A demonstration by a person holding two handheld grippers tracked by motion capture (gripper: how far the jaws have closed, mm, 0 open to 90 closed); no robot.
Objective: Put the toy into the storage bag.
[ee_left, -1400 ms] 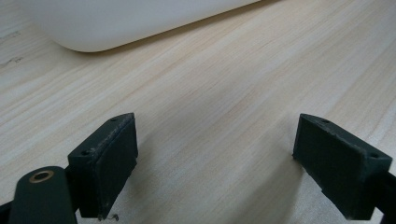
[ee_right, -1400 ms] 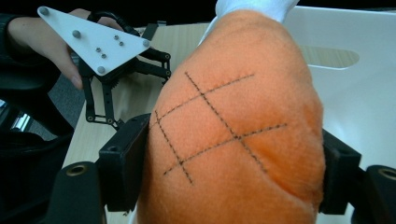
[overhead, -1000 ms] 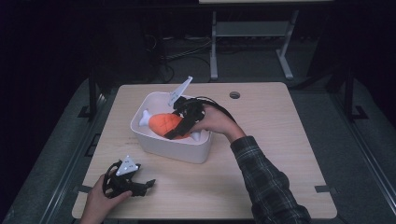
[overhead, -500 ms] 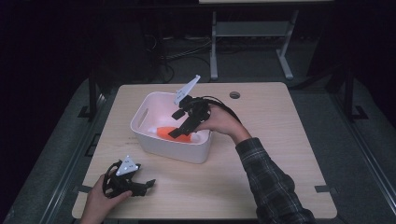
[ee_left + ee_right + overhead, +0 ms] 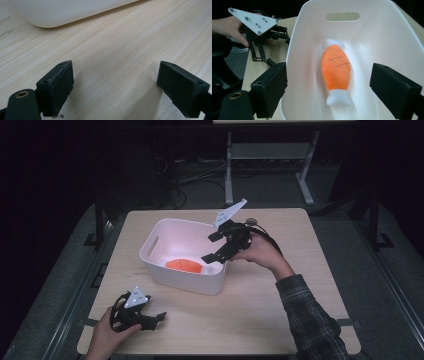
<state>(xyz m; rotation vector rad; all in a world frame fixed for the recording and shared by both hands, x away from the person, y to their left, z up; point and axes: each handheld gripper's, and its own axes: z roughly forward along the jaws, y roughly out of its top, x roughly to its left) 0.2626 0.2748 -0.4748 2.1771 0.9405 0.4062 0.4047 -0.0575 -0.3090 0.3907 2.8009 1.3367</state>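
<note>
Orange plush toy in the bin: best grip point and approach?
Grip the orange plush toy across its narrow waist near the lower white end, probably from straight above: it lies flat on the floor of the white bin, whose walls block side access. The right gripper, jaws open and just widened, nothing between them, hangs over it.

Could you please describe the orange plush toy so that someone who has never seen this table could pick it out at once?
Start at the wooden table and find the white plastic bin with a handle slot near its middle. On the bin's floor lies the orange plush toy, below the open right tongs. It is shaped like a fish fillet, bright orange with stitched cross-hatching and white ends, the one coloured thing in the bin.
</note>
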